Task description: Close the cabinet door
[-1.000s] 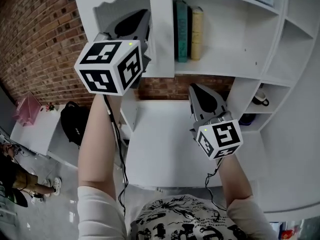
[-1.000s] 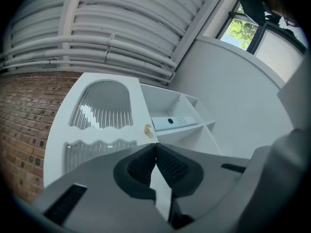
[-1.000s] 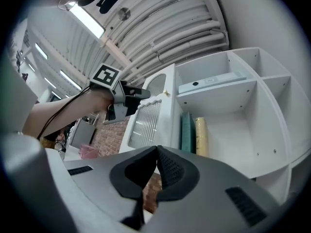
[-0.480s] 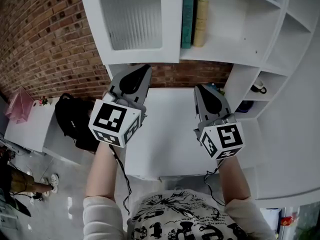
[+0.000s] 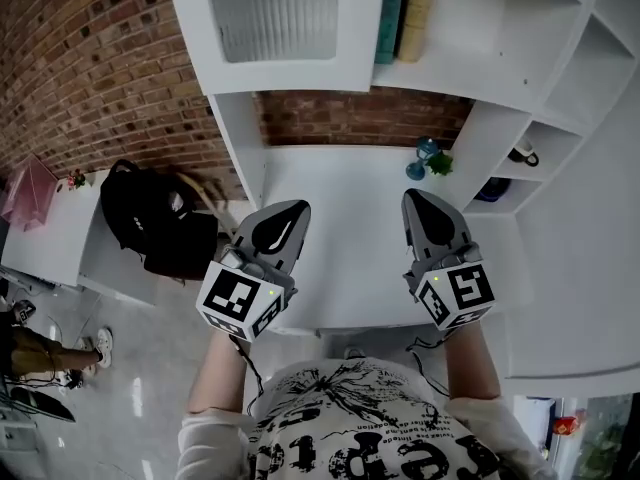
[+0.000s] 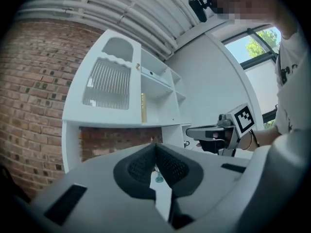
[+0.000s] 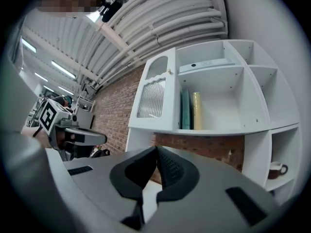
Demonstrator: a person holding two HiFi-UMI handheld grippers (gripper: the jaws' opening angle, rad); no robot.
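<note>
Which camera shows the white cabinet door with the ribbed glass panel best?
The left gripper view: the whole white cabinet door with ribbed glass panel faces it, from arched top to bottom edge. The right gripper view shows the door obliquely and smaller. The head view cuts off the door's top.

The left gripper has its jaws pressed together, empty. Above and ahead of it stands the cabinet door; the right gripper lies to its right.

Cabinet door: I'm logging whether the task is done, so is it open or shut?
Shut. The cabinet door sits flush with the shelf unit's front, covering its compartment, with no gap beside the books.
</note>
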